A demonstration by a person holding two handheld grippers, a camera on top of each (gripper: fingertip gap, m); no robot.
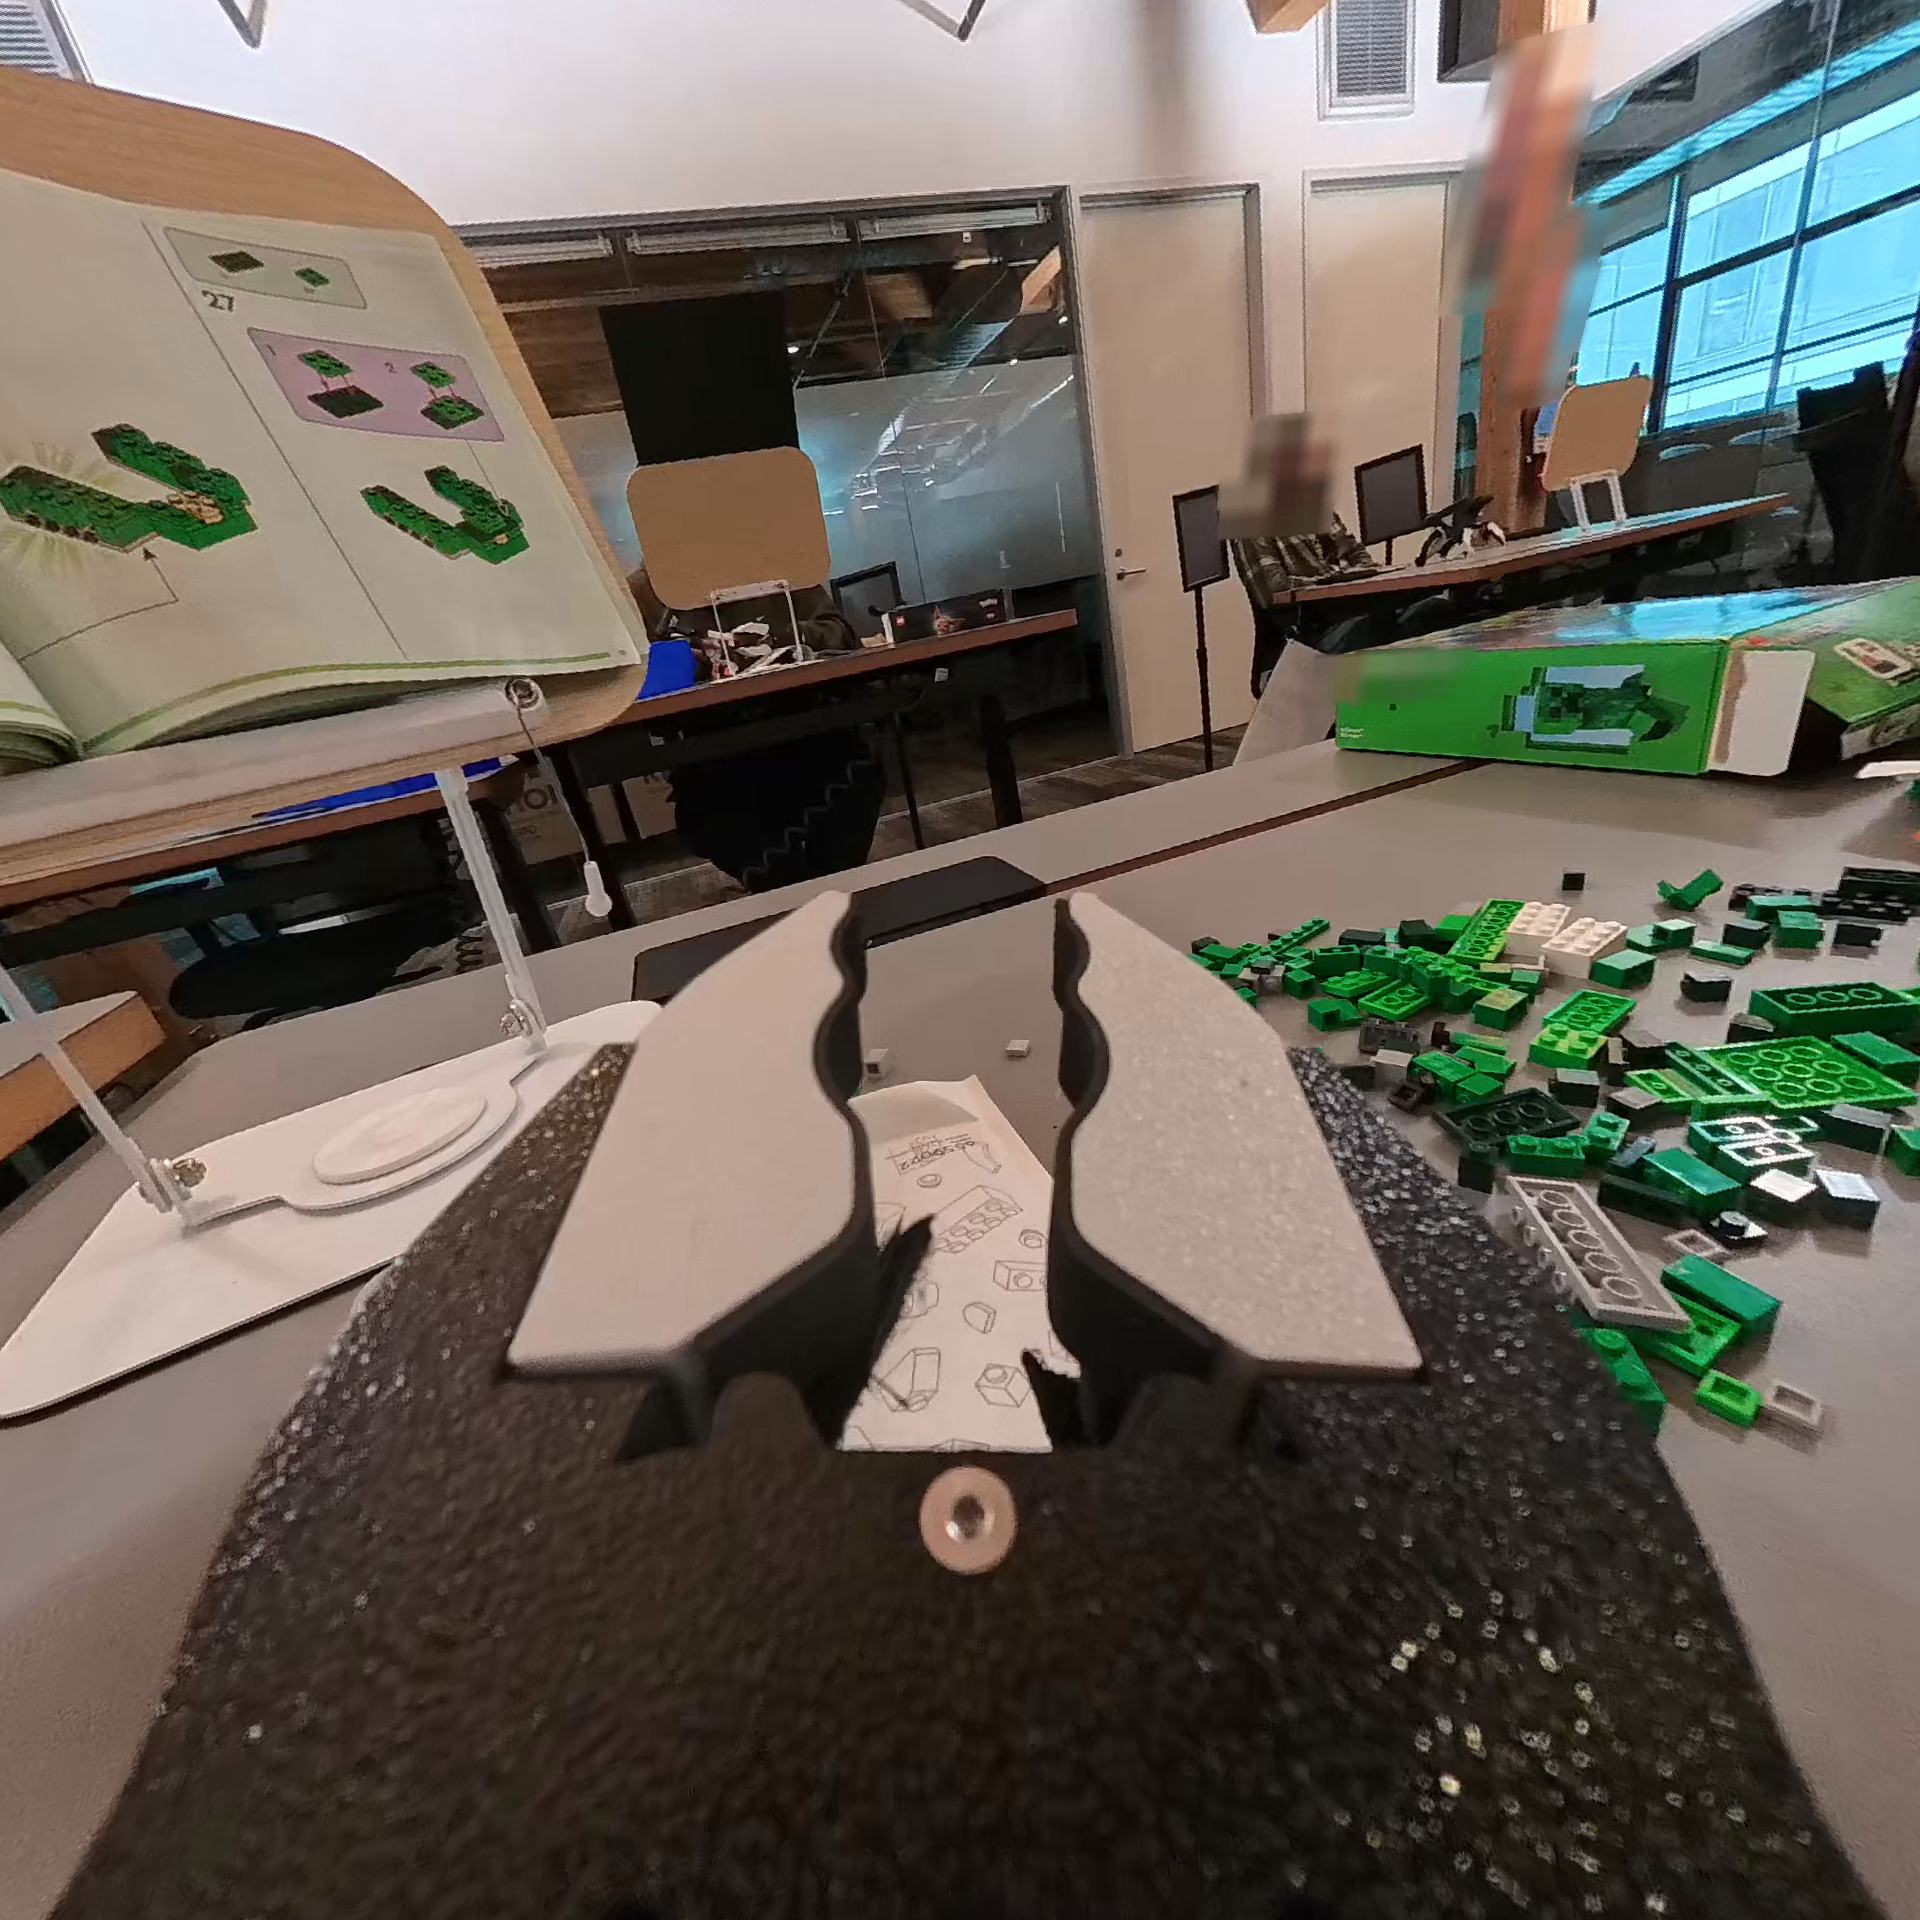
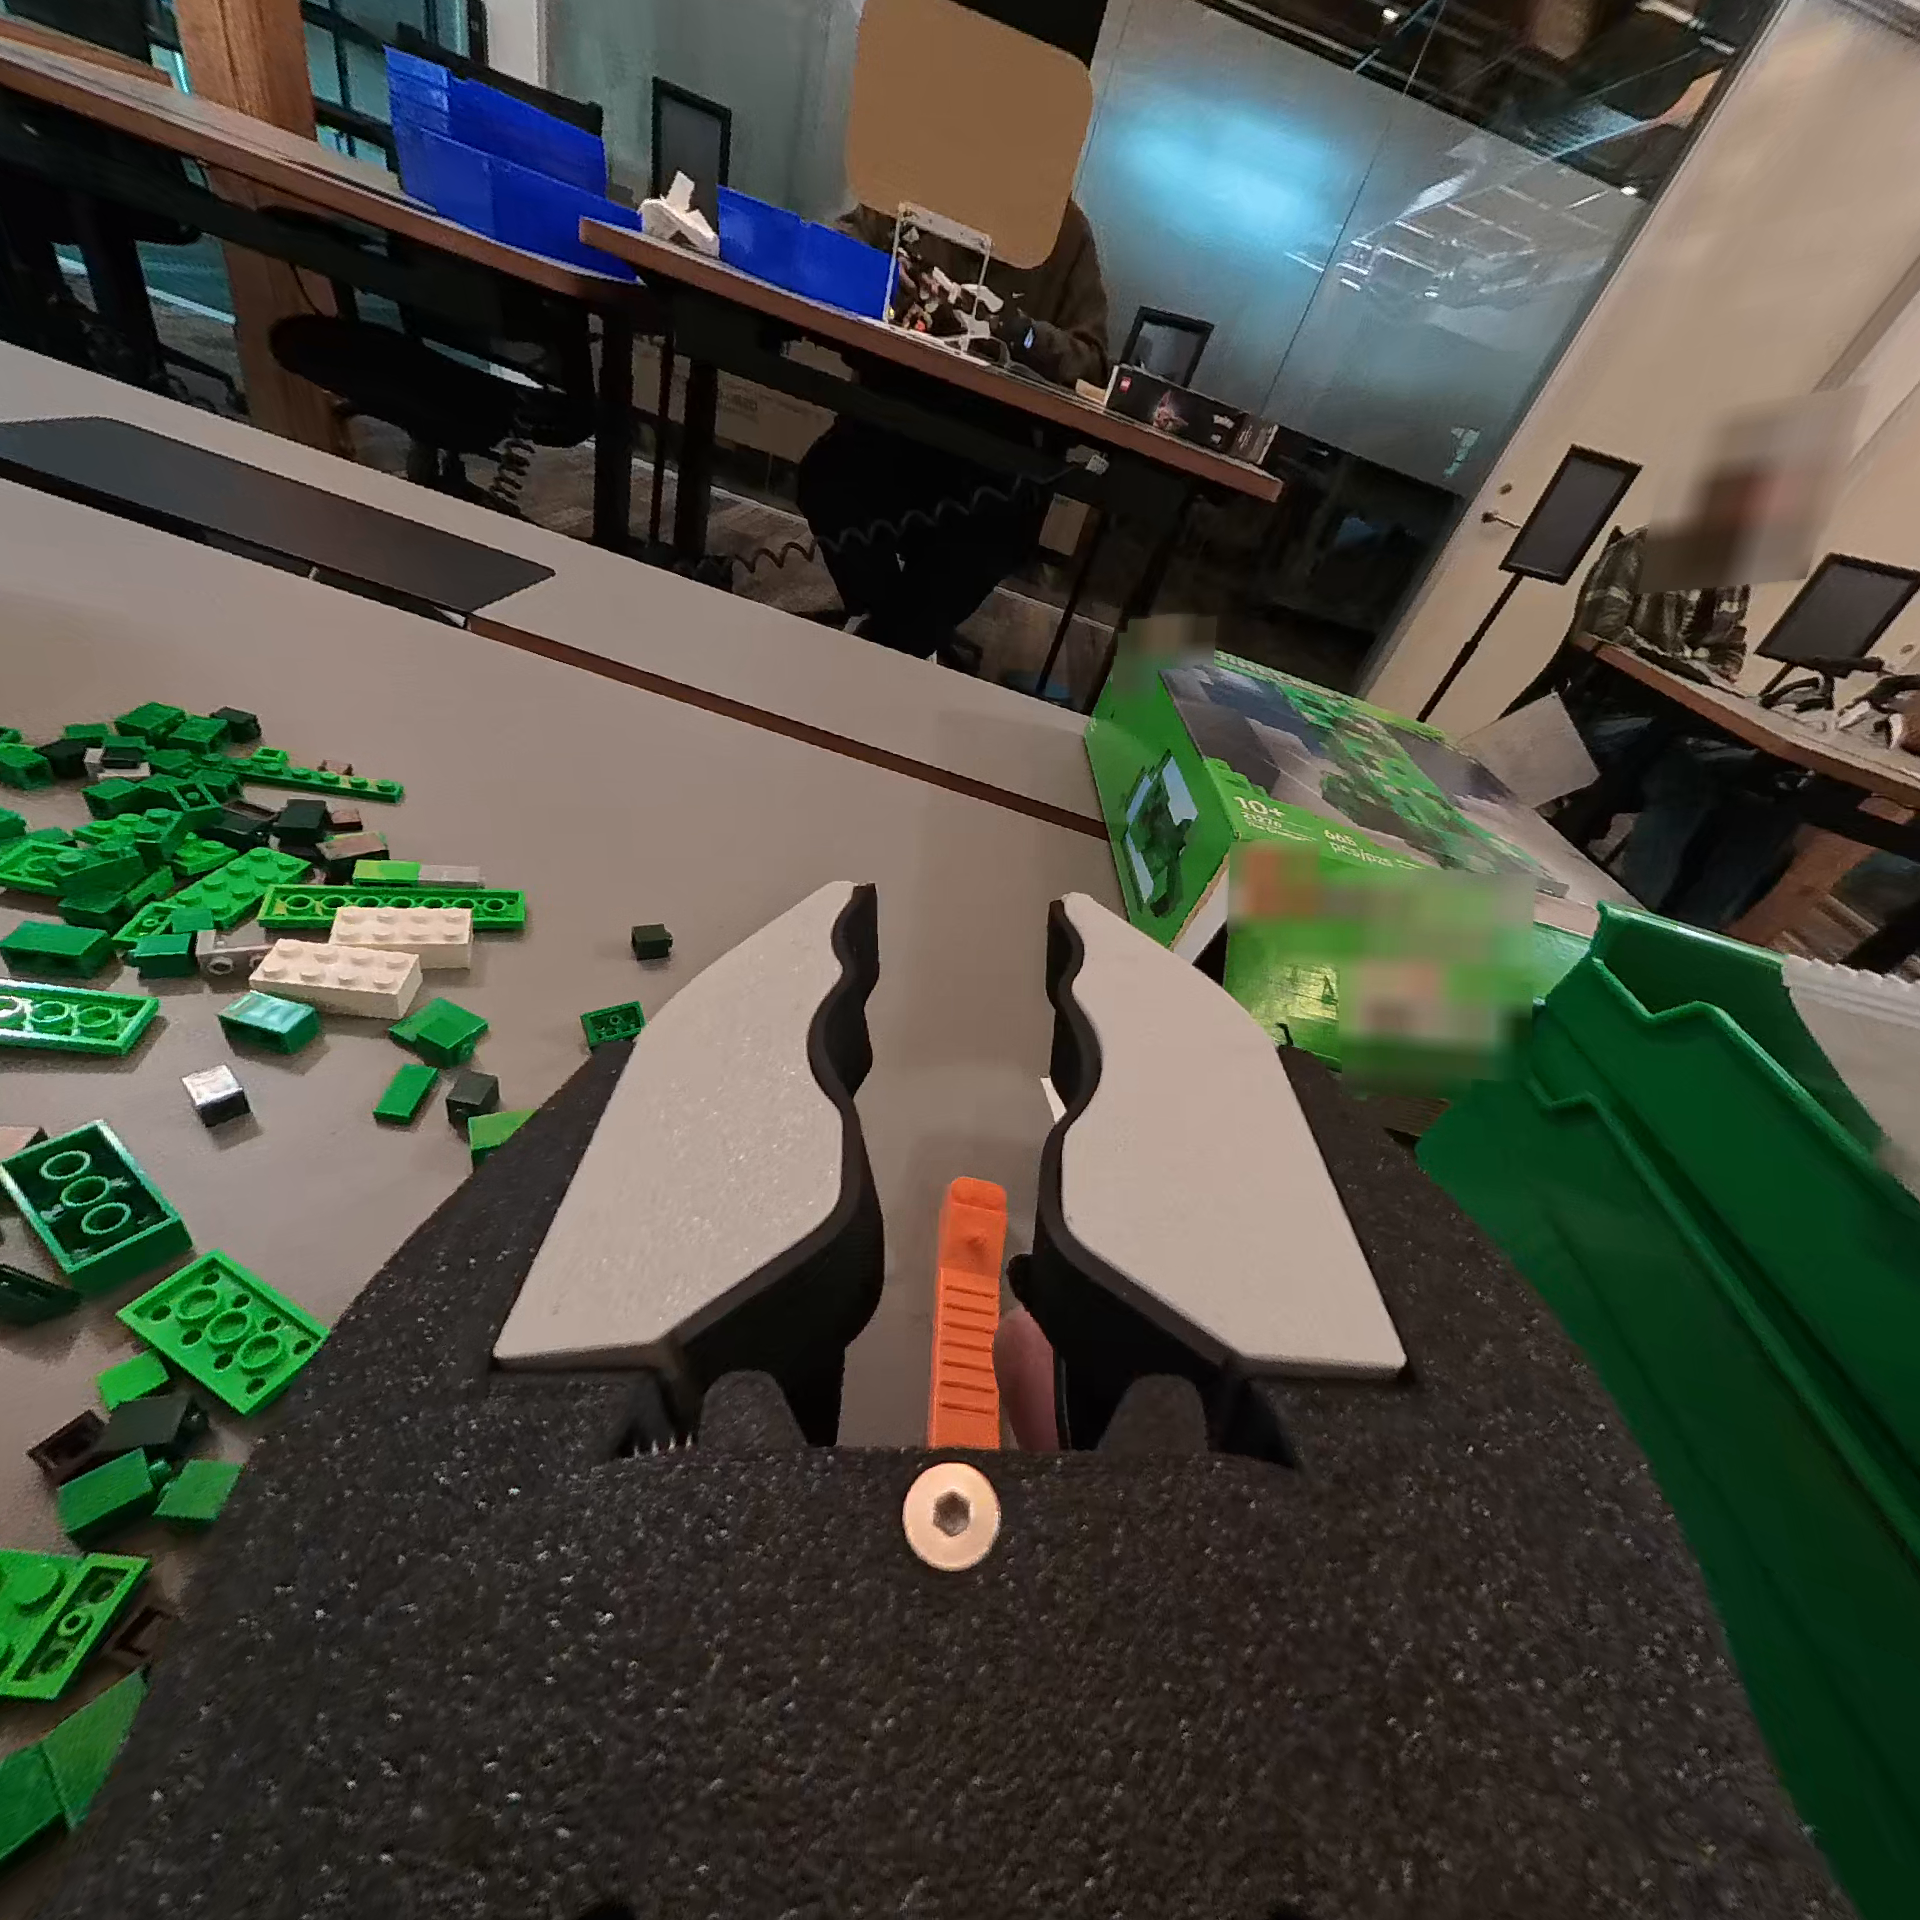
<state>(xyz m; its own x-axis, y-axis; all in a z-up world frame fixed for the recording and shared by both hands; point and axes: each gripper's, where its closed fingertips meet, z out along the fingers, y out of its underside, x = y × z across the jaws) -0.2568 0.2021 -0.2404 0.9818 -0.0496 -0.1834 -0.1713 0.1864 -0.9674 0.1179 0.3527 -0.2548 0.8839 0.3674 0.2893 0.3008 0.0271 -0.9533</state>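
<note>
The grey table point(image 1: 1195, 831) is the landmark; at its far right edge lies a green set box point(image 1: 1538, 717), at its far left a stand holds an open instruction booklet point(image 1: 291, 468); across its middle sprawls a loose pile of green bricks point(image 1: 1558, 1049), none visibly assembled. The left gripper point(image 1: 956, 925) hangs over a printed paper bag point(image 1: 956, 1247), jaws apart and empty; the right gripper point(image 2: 961, 914) hovers likewise parted above an orange brick separator point(image 2: 968, 1320).
</note>
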